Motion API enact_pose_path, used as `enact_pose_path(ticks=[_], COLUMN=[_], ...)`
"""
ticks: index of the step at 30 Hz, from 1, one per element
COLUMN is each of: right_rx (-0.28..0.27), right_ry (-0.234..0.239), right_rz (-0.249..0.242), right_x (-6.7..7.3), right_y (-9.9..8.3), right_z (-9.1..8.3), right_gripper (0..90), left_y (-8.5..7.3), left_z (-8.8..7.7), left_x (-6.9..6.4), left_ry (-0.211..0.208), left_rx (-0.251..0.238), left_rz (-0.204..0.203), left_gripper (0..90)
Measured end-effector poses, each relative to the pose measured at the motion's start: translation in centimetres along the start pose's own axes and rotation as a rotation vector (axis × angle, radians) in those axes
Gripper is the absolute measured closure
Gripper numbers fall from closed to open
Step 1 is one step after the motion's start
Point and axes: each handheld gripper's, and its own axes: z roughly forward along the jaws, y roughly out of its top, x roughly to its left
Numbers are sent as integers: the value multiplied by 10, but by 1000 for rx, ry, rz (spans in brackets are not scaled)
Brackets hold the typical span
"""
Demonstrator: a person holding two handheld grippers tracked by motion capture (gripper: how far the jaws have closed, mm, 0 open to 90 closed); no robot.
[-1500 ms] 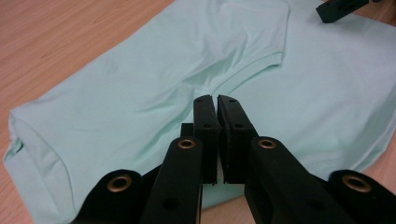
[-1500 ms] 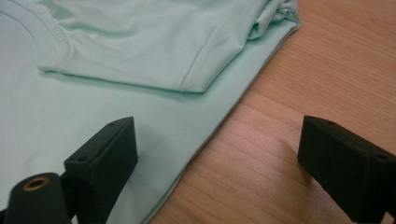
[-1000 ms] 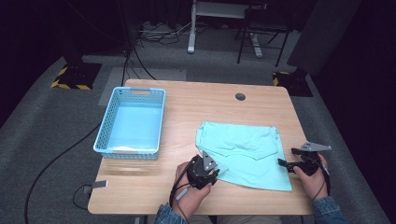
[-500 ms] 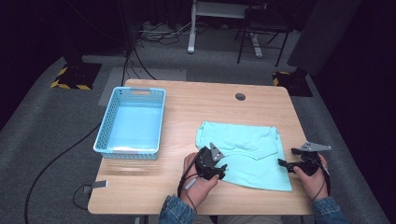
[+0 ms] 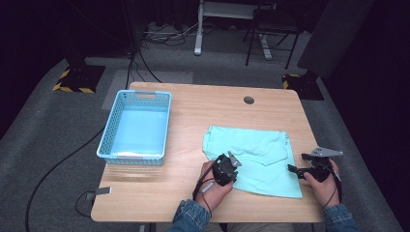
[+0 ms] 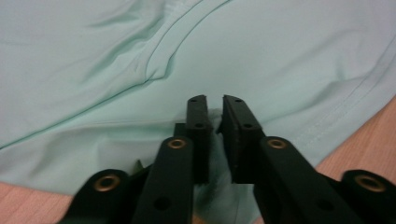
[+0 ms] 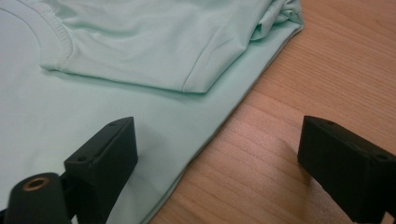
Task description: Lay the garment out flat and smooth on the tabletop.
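Blue basket [image 5: 135, 126] sits well left of the mint shirt [image 5: 263, 159].

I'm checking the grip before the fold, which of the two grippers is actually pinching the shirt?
The left gripper: its jaws have just closed onto a pinch of the mint shirt. The right gripper stands wide open at the shirt's edge.

— What can't you see of the shirt [image 5: 256, 154] from above?

— Your left gripper [image 5: 226, 169] and the hand behind it cover its near left corner. In the left gripper view the cloth [image 6: 215, 140] pinched between the jaws is mostly hidden by them, and the shirt runs off three edges.

— And on your right?

— The right gripper view cuts the shirt [image 7: 140, 56] off at the top and left, and the right-hand jaw at the frame's edge. Your forearms leave the high view at the bottom.
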Motion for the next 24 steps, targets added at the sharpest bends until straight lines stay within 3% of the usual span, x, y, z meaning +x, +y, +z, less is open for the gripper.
enact_pose_path(ticks=[3, 11, 16, 18, 22, 24], right_rx=[0, -1, -1, -1, -1, 0], right_ry=[0, 1, 1, 1, 1, 1], right_rz=[0, -2, -2, -3, -3, -3], right_x=[0, 0, 0, 0, 0, 0], right_y=[0, 0, 0, 0, 0, 0], right_z=[0, 0, 0, 0, 0, 0], right_gripper=[119, 119, 119, 119, 119, 119], left_y=[-2, -7, -22, -31, -47, -50], left_z=[-3, -30, -55, -64, -81, -87], left_x=[2, 4, 7, 7, 4, 4], left_ry=[4, 32, 60, 53, 59, 51], left_rx=[-7, -81, -104, -100, -103, -133], left_rz=[-8, -24, -47, -62, -96, -131], left_gripper=[876, 883, 882, 880, 790, 652])
